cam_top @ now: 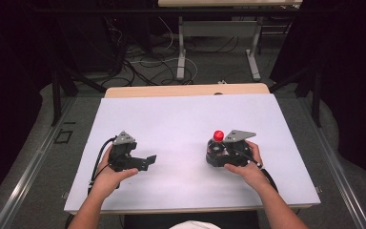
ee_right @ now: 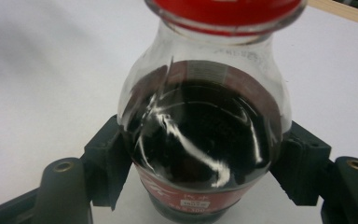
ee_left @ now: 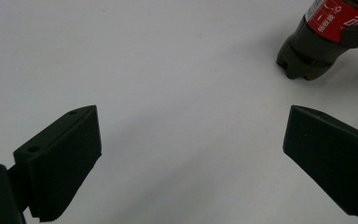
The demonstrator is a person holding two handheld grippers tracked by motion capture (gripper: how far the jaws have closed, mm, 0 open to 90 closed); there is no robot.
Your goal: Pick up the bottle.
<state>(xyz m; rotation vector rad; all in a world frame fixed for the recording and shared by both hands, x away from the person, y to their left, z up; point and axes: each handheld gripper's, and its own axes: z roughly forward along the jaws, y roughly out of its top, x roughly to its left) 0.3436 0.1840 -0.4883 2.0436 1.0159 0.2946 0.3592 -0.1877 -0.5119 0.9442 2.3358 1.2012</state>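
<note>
A small cola bottle [cam_top: 216,148] with a red cap and red label stands upright on the white table, right of centre. My right gripper [cam_top: 215,153] is shut on the cola bottle [ee_right: 204,135]; its two black jaws press the body from both sides at label height. In the left gripper view the base and label of the cola bottle [ee_left: 324,37] show at the top right. My left gripper [cam_top: 148,161] rests low over the table to the left, its jaws wide apart with nothing between them, and the left gripper [ee_left: 191,158] faces bare white surface.
The white table top [cam_top: 181,124] has a wooden edge at the back. Beyond it are table legs and loose cables on the floor. Dark curtains stand at both sides.
</note>
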